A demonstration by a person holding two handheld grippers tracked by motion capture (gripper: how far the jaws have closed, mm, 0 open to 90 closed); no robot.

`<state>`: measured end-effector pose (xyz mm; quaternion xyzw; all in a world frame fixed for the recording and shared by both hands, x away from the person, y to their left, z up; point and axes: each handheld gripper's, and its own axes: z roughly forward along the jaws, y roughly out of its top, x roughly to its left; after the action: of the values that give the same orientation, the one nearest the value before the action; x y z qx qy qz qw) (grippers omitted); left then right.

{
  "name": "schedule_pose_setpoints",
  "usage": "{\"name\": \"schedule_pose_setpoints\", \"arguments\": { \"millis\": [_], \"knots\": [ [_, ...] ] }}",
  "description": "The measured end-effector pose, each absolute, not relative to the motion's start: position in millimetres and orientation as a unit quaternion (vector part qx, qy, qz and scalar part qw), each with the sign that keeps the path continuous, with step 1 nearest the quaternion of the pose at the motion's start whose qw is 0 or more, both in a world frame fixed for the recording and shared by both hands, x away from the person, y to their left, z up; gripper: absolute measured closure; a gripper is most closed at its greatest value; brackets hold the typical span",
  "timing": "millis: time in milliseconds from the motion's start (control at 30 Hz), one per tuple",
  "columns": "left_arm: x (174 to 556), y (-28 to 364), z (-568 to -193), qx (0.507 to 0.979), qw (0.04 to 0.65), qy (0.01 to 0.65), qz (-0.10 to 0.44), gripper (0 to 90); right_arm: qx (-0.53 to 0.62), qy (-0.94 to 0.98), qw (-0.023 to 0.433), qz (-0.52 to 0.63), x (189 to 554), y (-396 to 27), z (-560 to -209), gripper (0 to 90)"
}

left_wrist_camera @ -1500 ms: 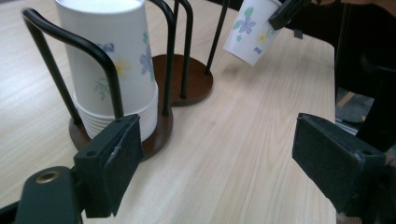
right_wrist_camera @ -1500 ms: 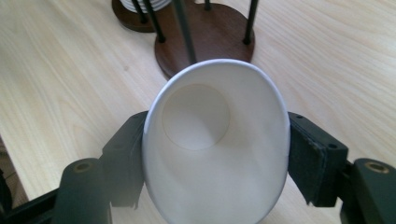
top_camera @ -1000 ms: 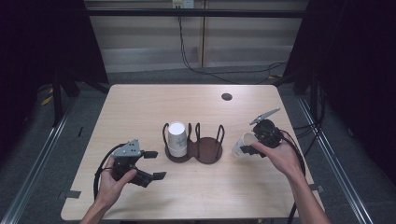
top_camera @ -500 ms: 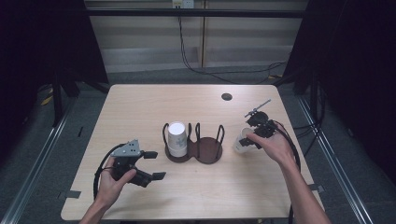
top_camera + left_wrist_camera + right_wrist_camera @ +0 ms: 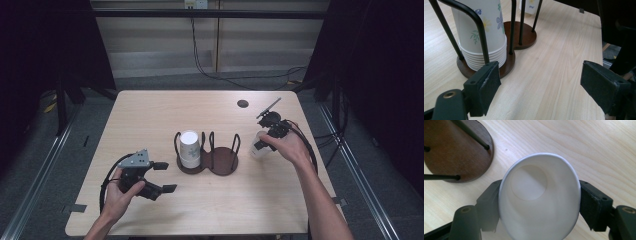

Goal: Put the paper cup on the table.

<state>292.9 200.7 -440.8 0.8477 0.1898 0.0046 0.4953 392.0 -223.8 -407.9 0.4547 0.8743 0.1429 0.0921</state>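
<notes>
White paper forms the single cup (image 5: 537, 197) that sits between the two black jaws of the right gripper (image 5: 539, 205), its open mouth turned up toward that gripper's camera and its rim squeezed into an oval; the pads touch it on both sides, and those jaws have just been opening a little with the cup between them. From above, the right gripper (image 5: 266, 140) and its cup (image 5: 258, 151) stand at the right side of the wooden table (image 5: 150, 107), just to the right of the dark wooden cup holder (image 5: 220, 161), whose near round base shows up and to the left of the jaws in the right gripper view. The left gripper (image 5: 160, 176) rests low near the front left of the table with its jaws spread wide and nothing between them. Ahead of it and a little to its left, in the left gripper view, a stack of flowered paper cups (image 5: 482, 32) stands upside down in the holder's nearer ring of black wire posts (image 5: 477, 27), well clear of both pads.
</notes>
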Motion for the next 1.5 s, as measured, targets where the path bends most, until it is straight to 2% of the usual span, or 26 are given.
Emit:
{"name": "schedule_pose_setpoints", "arguments": {
  "millis": [200, 833, 1100, 1500],
  "knots": [
    [292.1, 202.0, -440.0, 0.848, 0.494, 0.19, 0.006, 16.2, 0.456, 0.876, 0.101, 0.124, 397.7, -217.6, -417.3, 24.2],
    [292.1, 200.9, -441.0, 0.847, 0.497, 0.187, 0.009, 16.2, 0.477, 0.856, 0.096, 0.178, 400.3, -221.0, -420.9, 13.6],
    [292.1, 201.2, -441.3, 0.849, 0.493, 0.189, 0.015, 16.2, 0.48, 0.849, 0.095, 0.201, 397.7, -222.6, -419.2, 14.1],
    [290.7, 200.2, -440.9, 0.851, 0.489, 0.191, 0.016, 16.2, 0.491, 0.819, 0.123, 0.272, 393.2, -227.4, -410.4, 13.4]
  ]
}}
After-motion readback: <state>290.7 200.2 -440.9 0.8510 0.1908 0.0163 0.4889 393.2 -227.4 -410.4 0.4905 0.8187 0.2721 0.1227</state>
